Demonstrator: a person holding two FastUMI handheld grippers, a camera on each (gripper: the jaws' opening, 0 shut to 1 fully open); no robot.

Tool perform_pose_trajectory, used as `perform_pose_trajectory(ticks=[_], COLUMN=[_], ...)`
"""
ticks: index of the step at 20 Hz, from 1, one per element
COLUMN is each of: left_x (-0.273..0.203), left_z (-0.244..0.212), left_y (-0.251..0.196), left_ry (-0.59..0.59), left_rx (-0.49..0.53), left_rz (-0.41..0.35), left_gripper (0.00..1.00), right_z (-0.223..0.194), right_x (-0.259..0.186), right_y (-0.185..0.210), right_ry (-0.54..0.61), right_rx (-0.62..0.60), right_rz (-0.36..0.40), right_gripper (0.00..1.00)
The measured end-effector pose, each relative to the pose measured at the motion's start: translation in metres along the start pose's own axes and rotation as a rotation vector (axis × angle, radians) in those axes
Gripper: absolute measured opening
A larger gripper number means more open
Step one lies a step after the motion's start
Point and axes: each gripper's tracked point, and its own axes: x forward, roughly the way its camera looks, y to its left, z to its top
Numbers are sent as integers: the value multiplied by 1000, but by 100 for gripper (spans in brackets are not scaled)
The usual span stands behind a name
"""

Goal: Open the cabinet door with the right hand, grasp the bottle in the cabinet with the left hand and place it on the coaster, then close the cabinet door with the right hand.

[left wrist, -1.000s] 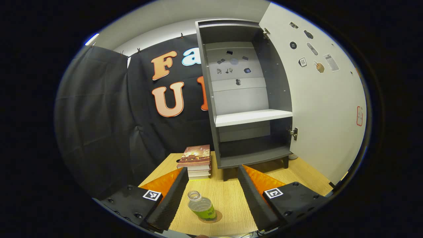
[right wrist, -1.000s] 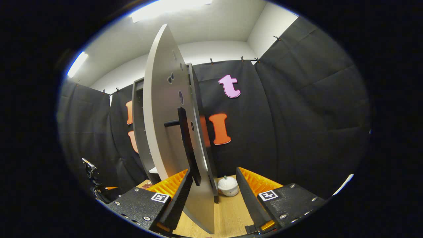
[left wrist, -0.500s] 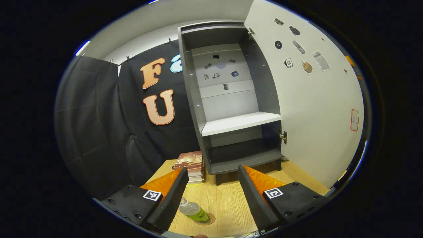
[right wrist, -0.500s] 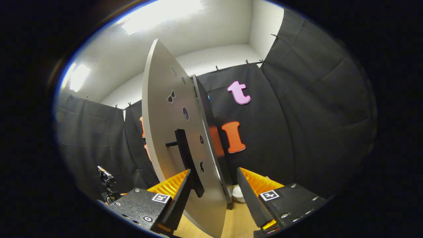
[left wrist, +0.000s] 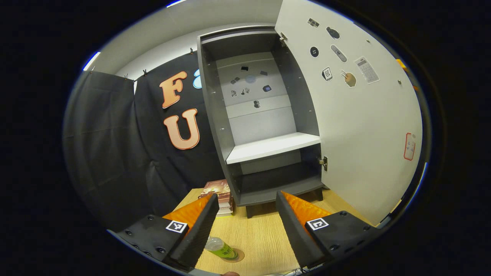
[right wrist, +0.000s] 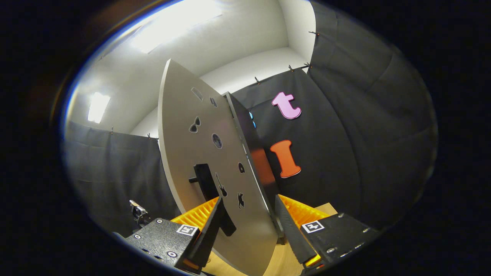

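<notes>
**Bottle on coaster; door left to close**

The bottle [left wrist: 220, 249] stands on the coaster [left wrist: 234, 256], on the surface [left wrist: 261, 237] in front of the cabinet [left wrist: 264, 115] and close under the left gripper [left wrist: 245, 226]. That gripper's jaws are spread and grasp nothing; the bottle sits low at the inner side of the left finger, apart from the right one. So opening, fetching and placing look done. The cabinet's shelf [left wrist: 272, 145] and floor are bare, and a stack of books [left wrist: 218, 193] lies on the surface at the cabinet's left foot.

What is left is the closing. The door [left wrist: 360, 126] stands wide open to the cabinet's right. In the right gripper view the door [right wrist: 207, 161] passes edge-on between the spread jaws of the right gripper [right wrist: 247, 226], with its handle [right wrist: 209, 191] by the left finger. Whether either finger touches the door I cannot tell; they do not clench it.

Compared with a second ago, the left gripper has drawn back and up from the bottle, which now shows lower and smaller. The right gripper has come closer to the door, whose outer face now turns more towards the camera; the closing swing seems just begun.
</notes>
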Motion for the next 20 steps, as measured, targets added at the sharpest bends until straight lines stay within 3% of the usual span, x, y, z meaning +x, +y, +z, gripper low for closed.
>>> perform_pose_trajectory(ticks=[6,12,20], left_x=[-9,-7,31], left_z=[3,23,25], left_y=[15,54,145], left_ry=[2,-32,-66], left_rx=[-3,-61,-120], left_rz=[67,130,192], left_gripper=[97,97,97], right_z=[-4,-36,-62], right_x=[9,28,69], right_y=[23,78,139], right_ry=[37,110,147], right_rx=[-55,-44,-65], right_rz=[136,280,343], right_gripper=[83,83,83])
